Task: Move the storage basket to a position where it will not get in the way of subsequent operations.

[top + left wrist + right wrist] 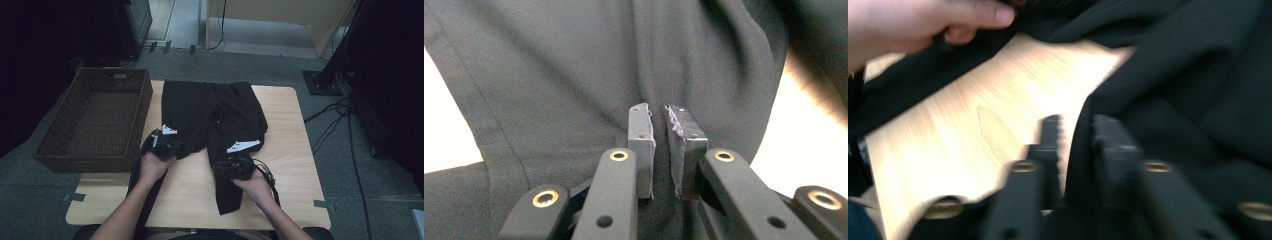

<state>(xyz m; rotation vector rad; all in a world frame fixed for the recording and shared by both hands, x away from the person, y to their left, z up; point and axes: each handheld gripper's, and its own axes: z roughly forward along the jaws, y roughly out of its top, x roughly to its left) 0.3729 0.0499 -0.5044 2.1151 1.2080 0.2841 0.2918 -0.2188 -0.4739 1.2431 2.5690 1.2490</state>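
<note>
Black trousers [212,112] lie spread on the wooden table [290,150], waist at the far end, legs toward the person. Left gripper [167,148] sits at the hem of one leg; in the left gripper view its jaws stand narrow w/ a fold of trouser cloth [574,75] pinched between the pads [642,135], more fabric spreading ahead of them. Right gripper [234,167] is at the edge of the other leg; right gripper view is blurred, jaws partway apart w/ the cloth edge [1080,145] between them, can't tell if pads press. Wicker basket [95,120] stands left of the left gripper, apart from the trousers.
</note>
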